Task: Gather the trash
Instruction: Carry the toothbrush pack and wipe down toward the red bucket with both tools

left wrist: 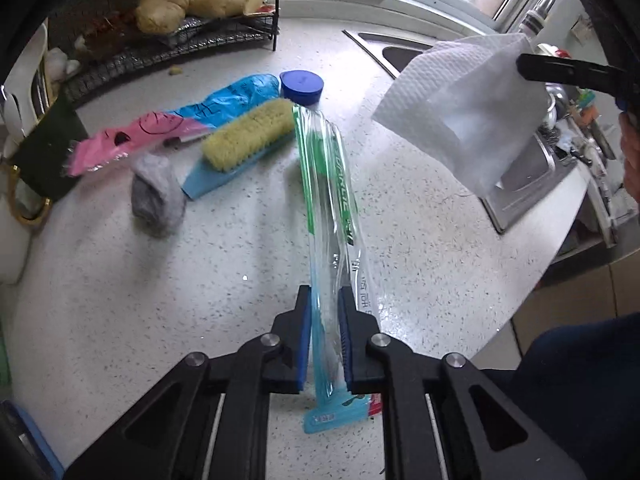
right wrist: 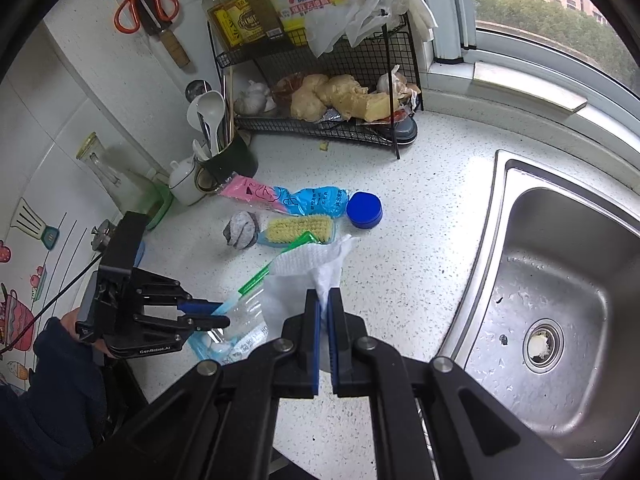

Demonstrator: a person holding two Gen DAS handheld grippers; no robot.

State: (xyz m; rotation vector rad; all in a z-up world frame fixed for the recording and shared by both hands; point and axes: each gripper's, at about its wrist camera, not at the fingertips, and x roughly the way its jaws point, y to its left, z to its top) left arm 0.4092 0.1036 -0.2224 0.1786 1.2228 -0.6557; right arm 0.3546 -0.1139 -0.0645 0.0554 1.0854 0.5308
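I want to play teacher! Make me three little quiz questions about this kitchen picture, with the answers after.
1. True or false: the left gripper holds a clear plastic wrapper.
2. What does the right gripper hold: A) paper towel, B) spoon, C) scissors?
3. What color is the round lid beside the scrub brush?

Key: 1 true; 2 A; 3 blue.
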